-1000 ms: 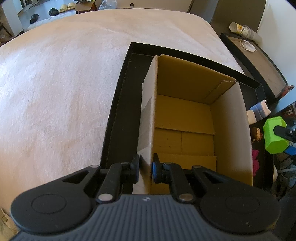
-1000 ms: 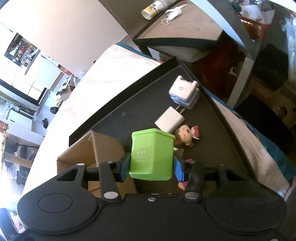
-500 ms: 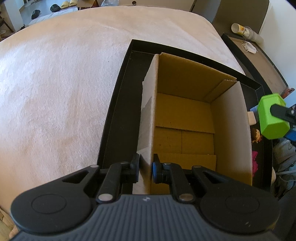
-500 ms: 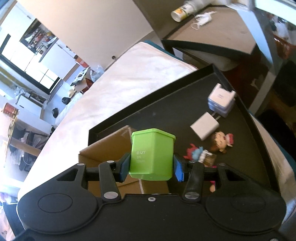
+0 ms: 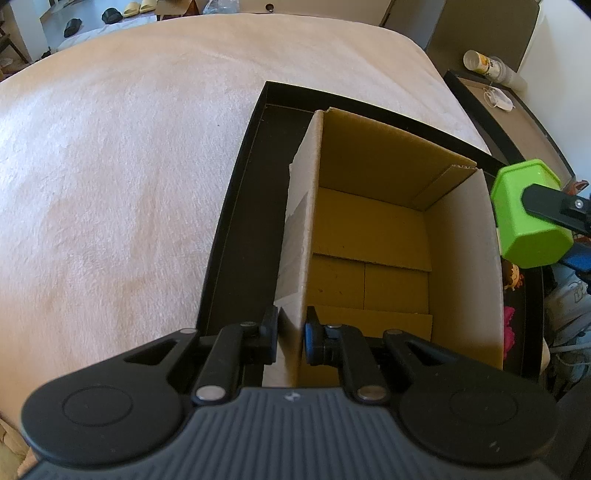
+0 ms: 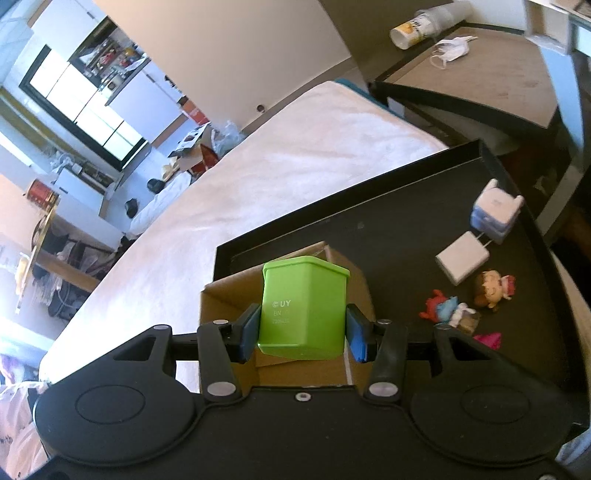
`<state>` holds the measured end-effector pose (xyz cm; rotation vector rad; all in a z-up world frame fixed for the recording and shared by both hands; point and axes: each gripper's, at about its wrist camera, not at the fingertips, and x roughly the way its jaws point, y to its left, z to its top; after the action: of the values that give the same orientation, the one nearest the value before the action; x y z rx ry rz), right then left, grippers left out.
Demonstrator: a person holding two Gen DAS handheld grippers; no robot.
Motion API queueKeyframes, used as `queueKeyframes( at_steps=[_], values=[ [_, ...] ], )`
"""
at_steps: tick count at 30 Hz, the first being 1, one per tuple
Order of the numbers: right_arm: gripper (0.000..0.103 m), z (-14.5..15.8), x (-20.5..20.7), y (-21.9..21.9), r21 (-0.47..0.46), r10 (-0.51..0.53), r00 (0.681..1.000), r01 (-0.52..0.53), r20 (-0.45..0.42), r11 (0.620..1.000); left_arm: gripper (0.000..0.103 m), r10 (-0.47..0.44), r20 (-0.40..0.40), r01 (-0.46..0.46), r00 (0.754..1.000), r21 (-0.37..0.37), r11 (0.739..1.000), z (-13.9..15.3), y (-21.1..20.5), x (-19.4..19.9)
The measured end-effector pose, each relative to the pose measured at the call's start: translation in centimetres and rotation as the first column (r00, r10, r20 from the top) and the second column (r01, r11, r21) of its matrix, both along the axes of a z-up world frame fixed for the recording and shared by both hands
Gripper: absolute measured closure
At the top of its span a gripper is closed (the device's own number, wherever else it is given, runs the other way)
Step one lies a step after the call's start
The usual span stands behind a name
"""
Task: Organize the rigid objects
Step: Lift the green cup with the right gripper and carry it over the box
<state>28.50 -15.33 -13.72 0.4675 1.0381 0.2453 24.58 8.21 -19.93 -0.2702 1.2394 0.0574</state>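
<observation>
**Green container carried to box edge**

The green container, clamped in the right gripper, has been raised off the black tray and brought beside the cardboard box rim.

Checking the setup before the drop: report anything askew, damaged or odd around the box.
Little stands out. The cardboard box has a rough top edge at its far corner, and a paper cup lies tipped over on the side table.
</observation>
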Motion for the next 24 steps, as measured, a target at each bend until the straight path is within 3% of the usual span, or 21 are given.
queueKeyframes(
  at_steps=[24],
  values=[
    [0.055, -2.8, 2.0, 5.6, 0.005, 0.078, 0.994, -0.077, -0.072, 0.997, 0.089, 0.011, -0.007, -0.011, 1.000, -0.028, 1.000, 0.0, 0.4, 0.2]
  ],
)
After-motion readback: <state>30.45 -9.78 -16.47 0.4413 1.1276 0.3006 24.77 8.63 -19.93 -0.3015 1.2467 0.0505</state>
